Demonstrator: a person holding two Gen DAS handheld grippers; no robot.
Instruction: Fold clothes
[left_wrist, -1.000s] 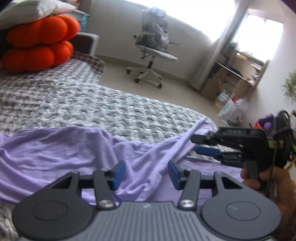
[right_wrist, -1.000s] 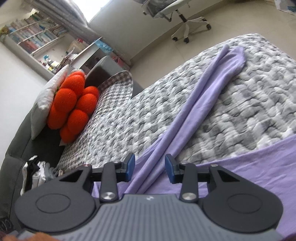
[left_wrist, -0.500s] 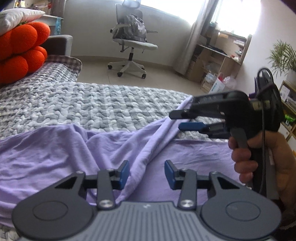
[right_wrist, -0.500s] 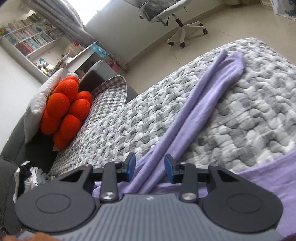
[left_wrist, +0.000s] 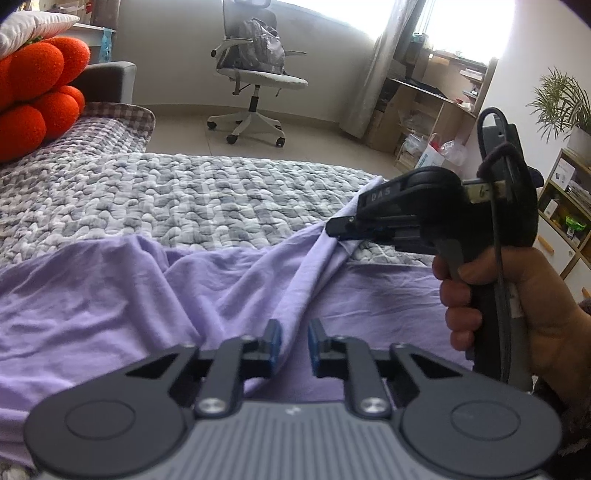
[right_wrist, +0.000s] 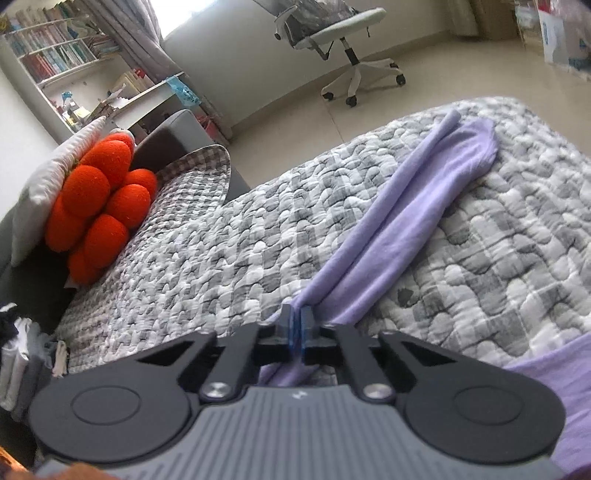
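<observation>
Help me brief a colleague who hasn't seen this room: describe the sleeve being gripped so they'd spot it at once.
Start at the bed under the grey-and-white quilt, where a lilac garment lies spread. From it one long sleeve runs out across the quilt toward the office chair. It is the only narrow lilac strip, and the right gripper has its jaws shut on it.

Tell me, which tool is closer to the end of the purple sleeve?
Right. The right tool is shut on the purple sleeve, partway toward its far end. The left tool is closing around the sleeve lower down, near the shirt's body, farther from that end.
</observation>
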